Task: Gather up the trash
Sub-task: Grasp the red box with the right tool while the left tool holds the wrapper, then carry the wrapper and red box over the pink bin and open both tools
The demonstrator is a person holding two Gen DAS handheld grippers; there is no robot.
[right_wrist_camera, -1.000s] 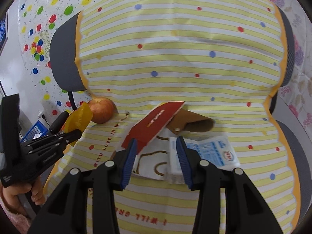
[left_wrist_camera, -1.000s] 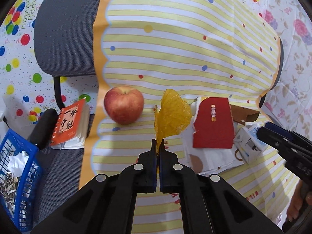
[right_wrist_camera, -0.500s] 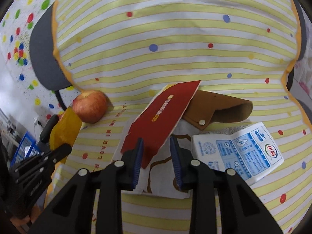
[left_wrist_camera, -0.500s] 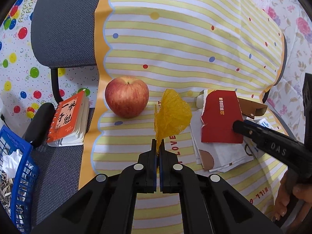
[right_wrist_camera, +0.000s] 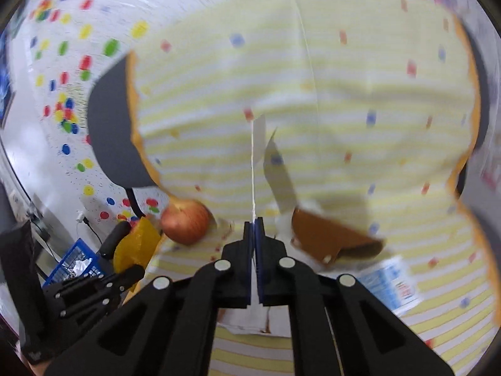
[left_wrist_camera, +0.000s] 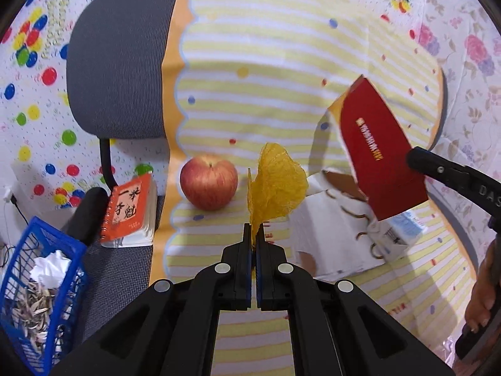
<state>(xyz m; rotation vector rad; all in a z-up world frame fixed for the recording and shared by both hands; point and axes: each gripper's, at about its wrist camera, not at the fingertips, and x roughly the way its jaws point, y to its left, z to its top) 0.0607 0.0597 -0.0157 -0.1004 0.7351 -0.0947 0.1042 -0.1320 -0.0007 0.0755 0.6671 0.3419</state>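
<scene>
Clamping its jaws on the red card sleeve (left_wrist_camera: 375, 150), now lifted off the chair, the right gripper (right_wrist_camera: 254, 228) is joining the left gripper (left_wrist_camera: 253, 235), still pinching the orange mesh wrapper (left_wrist_camera: 275, 185), so both pieces are ready for the blue basket (left_wrist_camera: 18, 269).

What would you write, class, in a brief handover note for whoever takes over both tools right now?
Left tool: shut on the yellow mesh wrapper, held above the seat.
Right tool: shut on the red card packet, lifted clear of the striped cloth.
Still on the cloth: white paper bag, blue-and-white carton, brown cardboard piece.
Blue basket, lower left, already holds crumpled paper and seed shells.
The apple and orange notebook probably stay.
Left to do: drop both held pieces into the basket, then collect the rest.
</scene>
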